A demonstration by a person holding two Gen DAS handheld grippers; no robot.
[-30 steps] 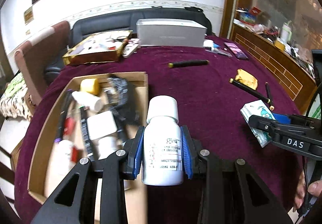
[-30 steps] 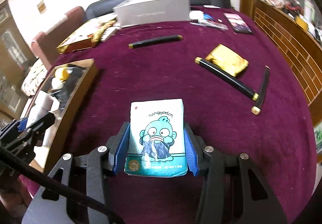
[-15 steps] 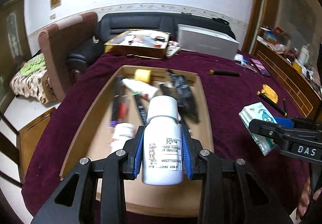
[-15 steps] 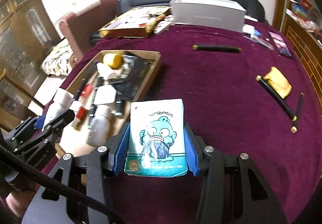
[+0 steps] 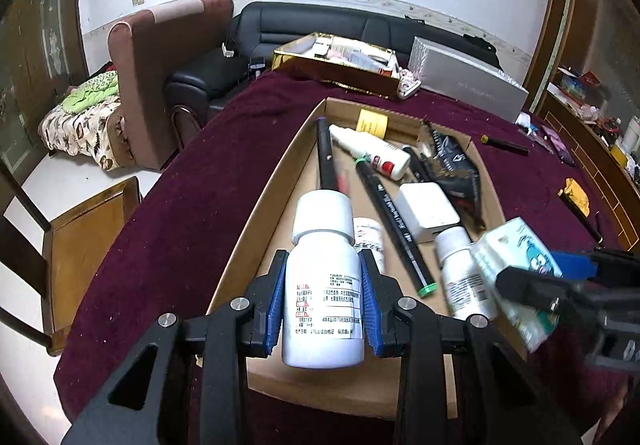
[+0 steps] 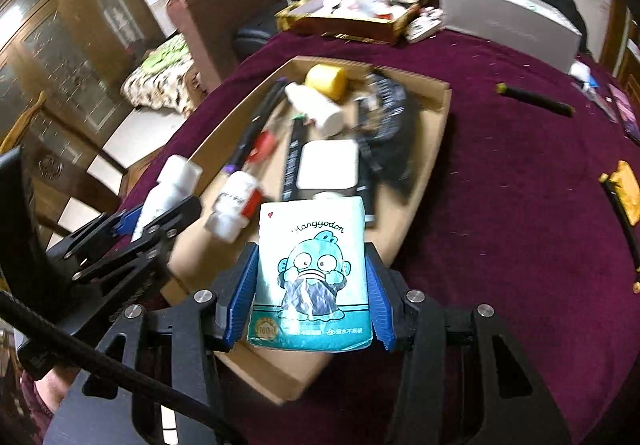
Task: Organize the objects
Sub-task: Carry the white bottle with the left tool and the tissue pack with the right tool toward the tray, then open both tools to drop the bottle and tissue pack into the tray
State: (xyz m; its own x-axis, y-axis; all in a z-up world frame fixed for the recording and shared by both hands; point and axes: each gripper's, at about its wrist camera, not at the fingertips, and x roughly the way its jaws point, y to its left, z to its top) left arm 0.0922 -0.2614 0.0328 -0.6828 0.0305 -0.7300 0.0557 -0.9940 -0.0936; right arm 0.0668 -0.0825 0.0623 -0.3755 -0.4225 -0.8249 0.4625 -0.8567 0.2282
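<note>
Holding the white plastic pill bottle (image 5: 323, 281) between the left gripper (image 5: 323, 301) fingers, you have it clamped by its labelled sides, cap away from the camera, long axis running along the fingers. It hangs over the near left part of the shallow cardboard tray (image 5: 276, 181) on the maroon-clothed bench (image 5: 168, 197). Let go from this height and it could roll onto the black marker with the green end (image 5: 394, 221) or bounce over the low rim.

From the right wrist view, the right gripper (image 6: 312, 285) fingers are clamped on the sides of the teal cartoon-printed tissue pack (image 6: 312, 269), its long axis pointing away from the camera, printed face up, over the tray's near corner (image 6: 264, 369). The pack is soft, so it may slip or sag. Both tools sit close together, and they could knock each other as you lower.
</note>
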